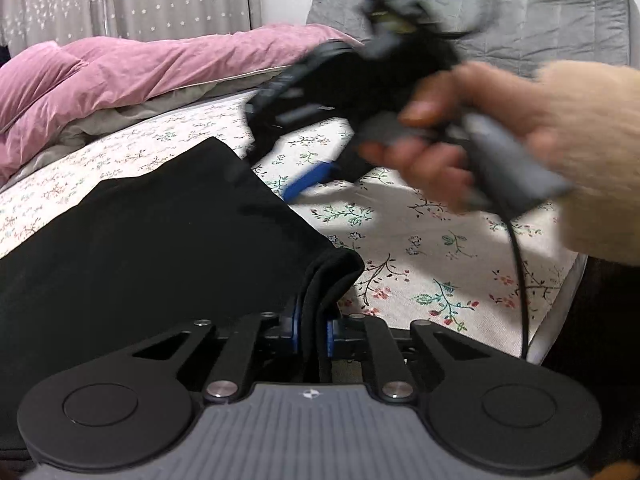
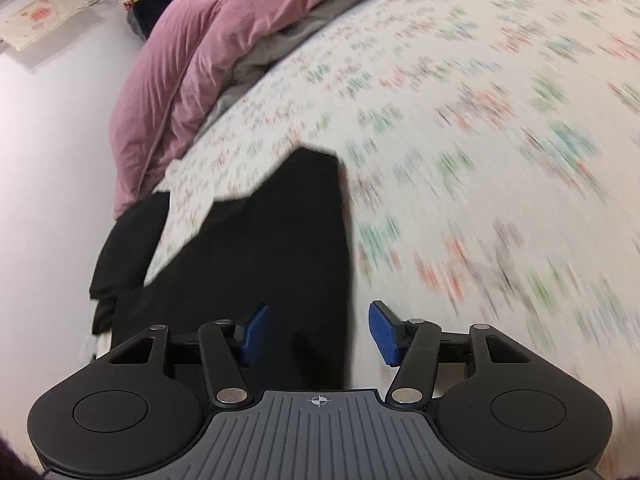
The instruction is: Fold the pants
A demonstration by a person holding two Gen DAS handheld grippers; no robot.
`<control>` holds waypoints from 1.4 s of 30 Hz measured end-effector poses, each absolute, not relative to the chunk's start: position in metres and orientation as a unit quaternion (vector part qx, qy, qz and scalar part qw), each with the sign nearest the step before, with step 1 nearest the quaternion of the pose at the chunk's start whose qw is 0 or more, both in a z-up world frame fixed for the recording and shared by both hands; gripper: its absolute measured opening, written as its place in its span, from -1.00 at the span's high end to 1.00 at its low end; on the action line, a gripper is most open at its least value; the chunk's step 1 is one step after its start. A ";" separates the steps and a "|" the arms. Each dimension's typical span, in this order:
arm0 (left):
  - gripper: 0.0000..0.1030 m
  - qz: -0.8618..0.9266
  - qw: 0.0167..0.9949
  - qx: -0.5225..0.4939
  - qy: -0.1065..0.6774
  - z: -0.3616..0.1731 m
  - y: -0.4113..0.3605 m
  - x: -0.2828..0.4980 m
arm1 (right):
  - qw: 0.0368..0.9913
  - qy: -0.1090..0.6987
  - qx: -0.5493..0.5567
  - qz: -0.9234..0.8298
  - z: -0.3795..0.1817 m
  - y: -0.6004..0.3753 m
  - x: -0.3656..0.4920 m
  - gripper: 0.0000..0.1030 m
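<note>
Black pants [image 1: 160, 240] lie on the floral bedsheet [image 1: 420, 240]. My left gripper [image 1: 312, 328] is shut on a folded edge of the pants at their near right corner. My right gripper [image 1: 296, 168] shows blurred in the left wrist view, held in a hand above the pants' far right edge. In the right wrist view the right gripper [image 2: 318, 332] is open and empty, hovering over the right edge of the pants [image 2: 272, 264]. Its blue pads [image 2: 384, 332] stand wide apart. Part of the pants hangs off the bed's left side [image 2: 120, 256].
A pink duvet [image 1: 120, 76] is bunched at the far left of the bed and also shows in the right wrist view [image 2: 180, 72]. A grey quilted cover [image 1: 500, 12] lies at the back. A white wall [image 2: 48, 200] borders the bed's left side.
</note>
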State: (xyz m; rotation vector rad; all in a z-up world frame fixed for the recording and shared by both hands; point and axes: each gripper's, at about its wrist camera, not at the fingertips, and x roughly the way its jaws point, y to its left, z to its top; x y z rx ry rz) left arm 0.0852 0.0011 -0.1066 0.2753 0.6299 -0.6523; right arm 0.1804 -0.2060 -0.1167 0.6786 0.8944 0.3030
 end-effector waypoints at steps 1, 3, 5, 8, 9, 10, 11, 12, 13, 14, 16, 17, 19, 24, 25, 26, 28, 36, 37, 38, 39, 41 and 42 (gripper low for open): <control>0.35 -0.315 0.890 0.129 0.304 -0.106 0.002 0.086 | 0.838 0.420 0.319 0.144 -0.117 -0.207 0.191 -0.06; 0.36 -0.317 0.890 0.121 0.305 -0.106 0.004 0.086 | 0.840 0.414 0.320 0.144 -0.119 -0.204 0.216 -0.05; 0.37 -0.320 0.890 0.116 0.305 -0.106 0.004 0.085 | 0.842 0.401 0.333 0.141 -0.124 -0.204 0.237 0.13; 0.38 -0.319 0.893 0.109 0.299 -0.107 0.006 0.082 | 0.836 0.393 0.364 0.118 -0.136 -0.211 0.258 0.68; 0.39 -0.318 0.894 0.103 0.297 -0.107 0.007 0.081 | 0.830 0.390 0.381 0.115 -0.141 -0.213 0.261 0.73; 0.39 -0.318 0.896 0.095 0.296 -0.106 0.008 0.079 | 0.825 0.388 0.395 0.113 -0.144 -0.216 0.261 0.81; 0.40 -0.320 0.897 0.089 0.293 -0.105 0.008 0.077 | 0.823 0.385 0.401 0.112 -0.146 -0.217 0.260 0.86; 0.40 -0.320 0.898 0.085 0.290 -0.103 0.007 0.074 | 0.823 0.382 0.406 0.108 -0.147 -0.220 0.257 0.86; 0.40 -0.319 0.899 0.087 0.288 -0.100 0.003 0.070 | 0.821 0.380 0.413 0.102 -0.145 -0.223 0.254 0.87; 0.40 -0.315 0.901 0.091 0.283 -0.097 -0.001 0.065 | 0.819 0.379 0.419 0.098 -0.144 -0.228 0.252 0.88; 0.40 -0.305 0.906 0.095 0.278 -0.090 -0.011 0.056 | 0.817 0.382 0.423 0.089 -0.141 -0.236 0.248 0.88; 0.40 -0.301 0.907 0.089 0.281 -0.088 -0.015 0.053 | 0.816 0.382 0.424 0.087 -0.139 -0.241 0.246 0.89; 0.40 -0.297 0.907 0.058 0.292 -0.083 -0.022 0.049 | 0.818 0.381 0.423 0.078 -0.134 -0.253 0.237 0.89; 0.40 -0.312 0.905 0.005 0.290 -0.065 -0.041 0.025 | 0.824 0.374 0.421 0.057 -0.111 -0.289 0.208 0.89; 0.40 -0.319 0.903 -0.004 0.288 -0.061 -0.045 0.020 | 0.828 0.374 0.415 0.052 -0.105 -0.298 0.200 0.89; 0.40 -0.326 0.901 -0.012 0.287 -0.058 -0.047 0.016 | 0.830 0.372 0.412 0.048 -0.098 -0.306 0.193 0.89; 0.40 -0.336 0.898 -0.033 0.281 -0.051 -0.050 0.006 | 0.833 0.371 0.409 0.039 -0.085 -0.319 0.180 0.89; 0.39 -0.318 0.899 -0.134 0.269 -0.025 -0.005 0.000 | 0.834 0.370 0.408 0.028 -0.036 -0.312 0.170 0.88; 0.39 -0.311 0.900 -0.149 0.266 -0.022 0.006 0.003 | 0.835 0.368 0.408 0.031 -0.031 -0.306 0.173 0.88; 0.39 -0.303 0.901 -0.164 0.262 -0.020 0.017 0.002 | 0.835 0.367 0.408 0.036 -0.025 -0.297 0.177 0.88; 0.39 -0.293 0.903 -0.179 0.259 -0.018 0.029 0.003 | 0.836 0.366 0.408 0.041 -0.019 -0.287 0.183 0.87; 0.39 -0.272 0.907 -0.200 0.252 -0.017 0.051 0.002 | 0.837 0.366 0.403 0.052 -0.008 -0.268 0.194 0.87; 0.39 -0.258 0.910 -0.211 0.248 -0.018 0.063 0.003 | 0.838 0.366 0.400 0.058 -0.004 -0.256 0.200 0.87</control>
